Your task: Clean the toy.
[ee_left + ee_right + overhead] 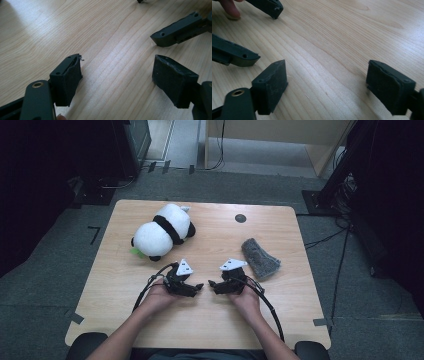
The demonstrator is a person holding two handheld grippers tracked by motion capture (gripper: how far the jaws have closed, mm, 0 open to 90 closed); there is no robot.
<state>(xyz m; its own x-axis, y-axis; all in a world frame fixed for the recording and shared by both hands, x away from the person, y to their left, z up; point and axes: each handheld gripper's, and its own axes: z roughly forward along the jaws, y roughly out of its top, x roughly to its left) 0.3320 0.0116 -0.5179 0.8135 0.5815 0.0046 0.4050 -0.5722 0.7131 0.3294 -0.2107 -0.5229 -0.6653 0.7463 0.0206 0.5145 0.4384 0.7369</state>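
Wood-grain table [125, 285]: our left gripper [196, 289] and right gripper [214, 285] rest near its front edge, jaws spread, empty; black-and-white plush panda [162, 231] lies toward the far-left corner, grey cloth [260, 257] nearer the right edge.

A black-and-white panda plush [164, 231] lay on its side at the far left of the table. A folded grey cloth [260, 258] lay flat toward the right, well apart from it.

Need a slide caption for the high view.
Both open grippers, left and right, rest facing each other below a panda and grey cloth.
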